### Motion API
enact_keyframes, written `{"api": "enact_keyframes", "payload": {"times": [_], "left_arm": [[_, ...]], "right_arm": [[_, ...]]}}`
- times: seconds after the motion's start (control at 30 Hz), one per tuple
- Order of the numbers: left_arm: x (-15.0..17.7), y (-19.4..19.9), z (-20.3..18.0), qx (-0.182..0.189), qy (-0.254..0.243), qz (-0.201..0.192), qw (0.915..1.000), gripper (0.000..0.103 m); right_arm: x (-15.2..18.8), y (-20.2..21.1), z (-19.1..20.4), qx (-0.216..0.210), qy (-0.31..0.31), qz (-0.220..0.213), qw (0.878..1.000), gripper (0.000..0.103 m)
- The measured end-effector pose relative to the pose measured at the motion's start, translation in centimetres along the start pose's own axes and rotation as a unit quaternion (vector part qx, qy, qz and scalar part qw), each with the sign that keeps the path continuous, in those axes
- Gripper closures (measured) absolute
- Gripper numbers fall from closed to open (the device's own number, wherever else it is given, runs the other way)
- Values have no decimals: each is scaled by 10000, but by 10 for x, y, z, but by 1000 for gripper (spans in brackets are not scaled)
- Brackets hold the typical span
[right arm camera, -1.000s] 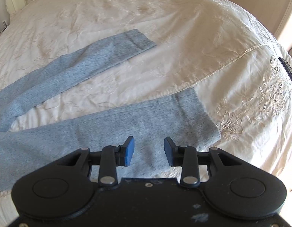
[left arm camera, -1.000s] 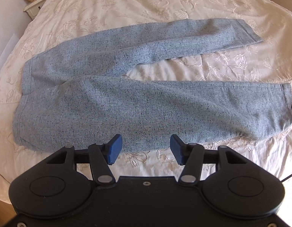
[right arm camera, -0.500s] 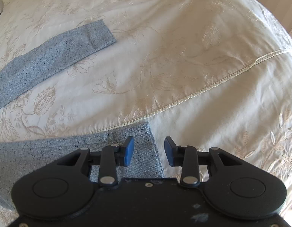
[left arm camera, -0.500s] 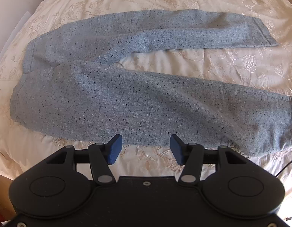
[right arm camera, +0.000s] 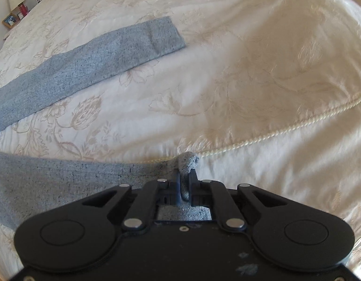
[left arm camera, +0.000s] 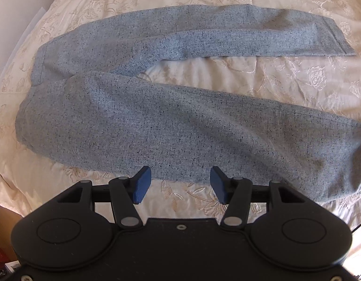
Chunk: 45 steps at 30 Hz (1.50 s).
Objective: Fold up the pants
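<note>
Grey speckled pants [left arm camera: 180,128] lie flat on a cream bedspread, waistband at the left, both legs running right. My left gripper [left arm camera: 178,185] hovers open just over the near leg's front edge, nothing between its blue pads [left arm camera: 140,185]. In the right wrist view the near leg [right arm camera: 63,178] ends at my right gripper [right arm camera: 185,180]. Its jaws are closing on the hem corner, and a bunched fold of fabric [right arm camera: 188,161] sticks up between the pads. The far leg [right arm camera: 86,70] lies flat beyond it.
The embroidered bedspread [right arm camera: 250,70] has a corded seam [right arm camera: 274,135] running right from the pinched hem. A nightstand with a lamp and photo frame [right arm camera: 14,9] stands at the far left. The bed edge [left arm camera: 7,201] drops off at the lower left.
My right gripper came down onto the near leg's hem and closed on it, bunching the cloth. My left gripper drifted toward the near leg's front edge and stayed open.
</note>
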State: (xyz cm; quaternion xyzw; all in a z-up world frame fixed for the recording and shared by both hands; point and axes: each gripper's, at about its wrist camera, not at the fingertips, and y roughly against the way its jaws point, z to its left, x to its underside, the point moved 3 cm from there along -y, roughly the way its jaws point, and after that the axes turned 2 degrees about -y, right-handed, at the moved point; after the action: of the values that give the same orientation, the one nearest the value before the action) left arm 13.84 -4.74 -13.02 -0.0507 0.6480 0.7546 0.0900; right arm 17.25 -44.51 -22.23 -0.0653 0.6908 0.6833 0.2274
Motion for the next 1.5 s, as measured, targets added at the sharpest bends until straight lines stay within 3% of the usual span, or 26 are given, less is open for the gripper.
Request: {"api": "enact_keyframes", "payload": {"times": [0.1,0.23,0.33,0.4,0.5,0.77,0.93,1.17,1.23,1.27,1.3,1.33,1.5], "left_arm": [[-1,1,-2,1,-22,-44,10000,43],[0,1,-2,-37,-109,-86,9999,43],[1,1,1,-88,-138,-81,9998,43],[2,0,5,-111,-93,-81,9999,43],[5,-5,7,-85,-53,3,9999,43],[8,-3,-3,33,-272,-54,9996,43],[8,1,-3,23,-338,-134,9993,43],[11,7,5,-26,-301,-186,9994,43],[11,8,9,-36,-272,-223,9994,43],[11,8,11,-32,-257,-222,9994,43],[11,6,12,-14,-245,-206,9995,43],[11,5,14,17,-242,-183,9995,43],[8,0,22,100,-328,-233,9991,43]], "right_arm": [[-19,1,-5,315,-40,-312,9990,97],[-31,-34,-7,432,-38,85,9990,96],[-32,-33,-13,409,-286,-26,9987,88],[-30,-14,-29,314,-822,-248,9958,75],[-14,11,-51,238,-1338,-202,9905,74],[53,36,-64,267,-1678,186,9853,72],[65,27,-48,152,-1514,203,9881,72],[32,-9,-22,139,-1287,292,9912,65],[30,-13,-17,267,-1221,340,9916,66],[31,-13,-16,354,-1206,320,9916,73],[32,-10,-15,409,-1200,294,9915,91],[33,-8,-13,506,-1193,309,9911,99],[52,18,-25,882,-1335,328,9866,100]]}}
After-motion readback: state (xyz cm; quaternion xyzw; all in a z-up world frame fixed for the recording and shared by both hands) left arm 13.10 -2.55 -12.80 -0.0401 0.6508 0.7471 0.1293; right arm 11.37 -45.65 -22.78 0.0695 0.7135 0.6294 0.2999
